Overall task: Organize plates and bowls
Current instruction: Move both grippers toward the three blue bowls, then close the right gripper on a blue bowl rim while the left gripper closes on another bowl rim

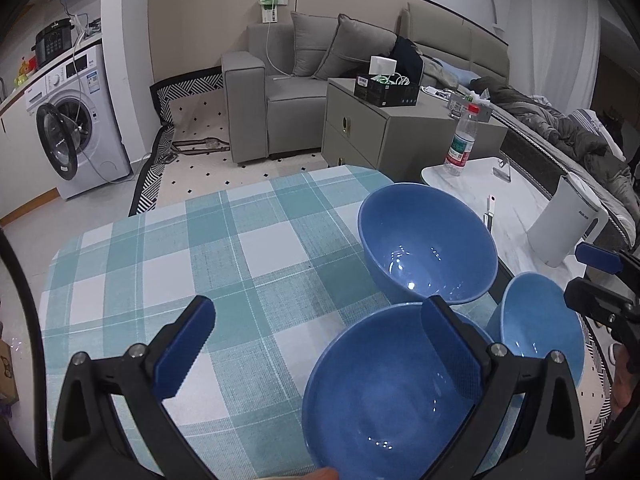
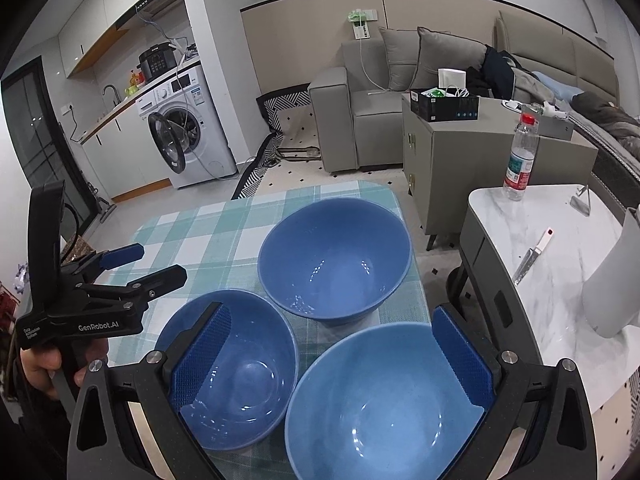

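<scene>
Three blue bowls stand close together on the right part of a table with a teal checked cloth. The far bowl is the largest. My left gripper is open, and its right finger overlaps the near-left bowl. My right gripper is open above the two near bowls, its left finger over the near-left bowl and its right finger at the rim of the near-right bowl. Each gripper shows in the other's view: left gripper, right gripper.
A white marble side table stands right of the cloth, bearing a water bottle, a knife and a white jug. Behind are a grey cabinet, a sofa and a washing machine. A hand holds the left gripper.
</scene>
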Available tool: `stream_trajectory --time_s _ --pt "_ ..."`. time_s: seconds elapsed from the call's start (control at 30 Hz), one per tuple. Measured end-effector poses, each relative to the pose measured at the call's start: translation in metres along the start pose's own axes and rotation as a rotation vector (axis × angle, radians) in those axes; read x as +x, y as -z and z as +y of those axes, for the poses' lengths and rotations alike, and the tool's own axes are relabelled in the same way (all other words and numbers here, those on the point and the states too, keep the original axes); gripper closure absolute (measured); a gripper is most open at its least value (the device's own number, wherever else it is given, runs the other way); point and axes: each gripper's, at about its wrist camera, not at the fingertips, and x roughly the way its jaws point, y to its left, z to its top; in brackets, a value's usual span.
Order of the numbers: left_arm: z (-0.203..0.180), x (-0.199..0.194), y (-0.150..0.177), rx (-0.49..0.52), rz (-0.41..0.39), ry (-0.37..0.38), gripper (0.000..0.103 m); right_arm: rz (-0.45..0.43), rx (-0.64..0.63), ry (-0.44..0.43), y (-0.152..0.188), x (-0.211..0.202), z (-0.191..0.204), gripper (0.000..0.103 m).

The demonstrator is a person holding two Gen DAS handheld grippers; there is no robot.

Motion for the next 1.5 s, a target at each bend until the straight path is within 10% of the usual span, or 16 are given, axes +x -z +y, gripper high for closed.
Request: stream_trajectory --time_s 0.5,0.97,1.5 --pt "-0.001 0.041 -0.02 -0.008 0.052 0.002 0.0 0.059 0.027 0.04 -0.014 0.045 -0.022 0.002" --pt "-0.008 0.079 -0.026 -0.012 0.124 0.033 0.002 0.127 0.048 0.06 -0.021 0.084 -0.04 0.025" --pt "-0.025 0.1 -0.025 0.045 0.191 0.098 0.04 0.184 0.088 0.045 -0.019 0.115 -0.054 0.05"
